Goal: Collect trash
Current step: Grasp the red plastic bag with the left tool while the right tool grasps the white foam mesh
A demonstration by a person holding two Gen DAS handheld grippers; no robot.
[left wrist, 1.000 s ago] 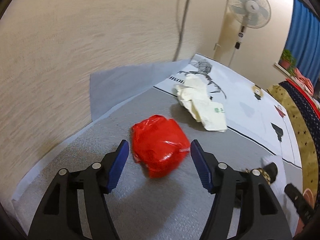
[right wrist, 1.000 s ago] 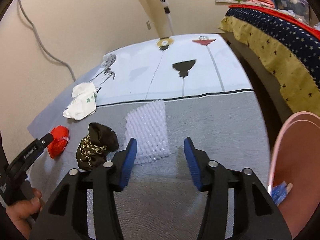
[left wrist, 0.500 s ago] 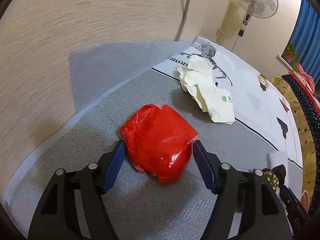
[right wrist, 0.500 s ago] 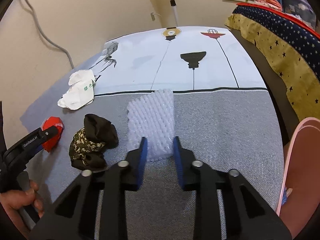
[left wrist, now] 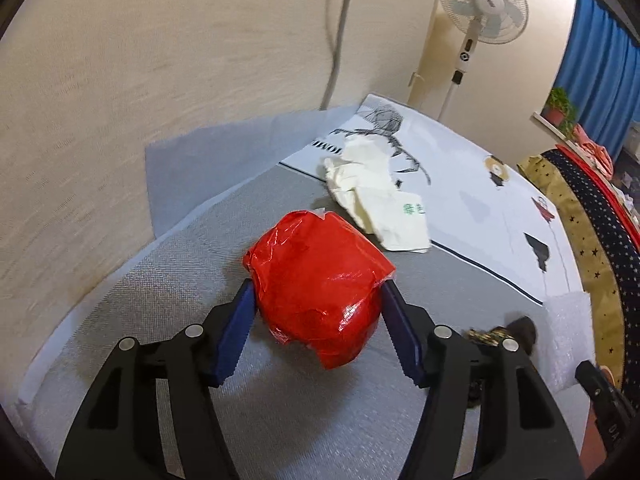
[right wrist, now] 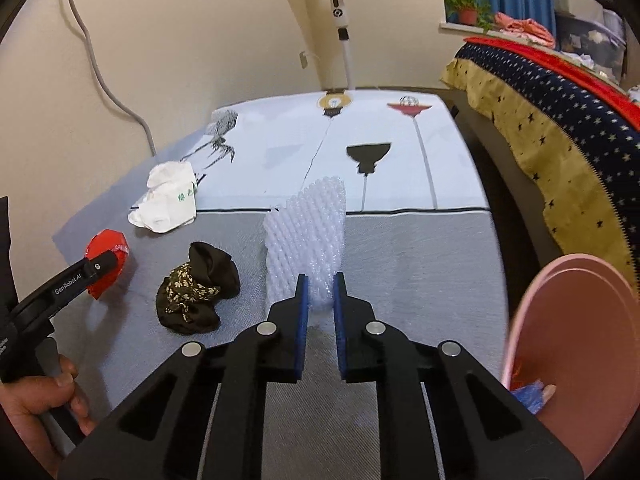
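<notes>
My right tongs (right wrist: 320, 300) are closing on the near edge of the white foam net (right wrist: 308, 236), pads pinching it, and it stands up off the grey mat (right wrist: 420, 264) at frame centre. Risk: the grip is only on a thin, squashy edge, so the net could slip out or flop on the way to the pink bin (right wrist: 576, 360) at lower right, which already has some blue scrap in it. My left tongs (left wrist: 318, 316) are spread wide around the red plastic wad (left wrist: 316, 284); both pads look to be touching its sides, but whether they squeeze it I can't tell, so I count them open. Risk there: the glossy crinkled film is slick and springy, so it may squirt forward when squeezed or get held by a loose fold only. The red wad sits mid-frame in the left view, on the mat. The crumpled white paper bag (left wrist: 376, 196) with green print lies behind it, upper centre. The dark floral cloth (right wrist: 196, 288) lies left of centre in the right view, between the wad and the net, untouched.
</notes>
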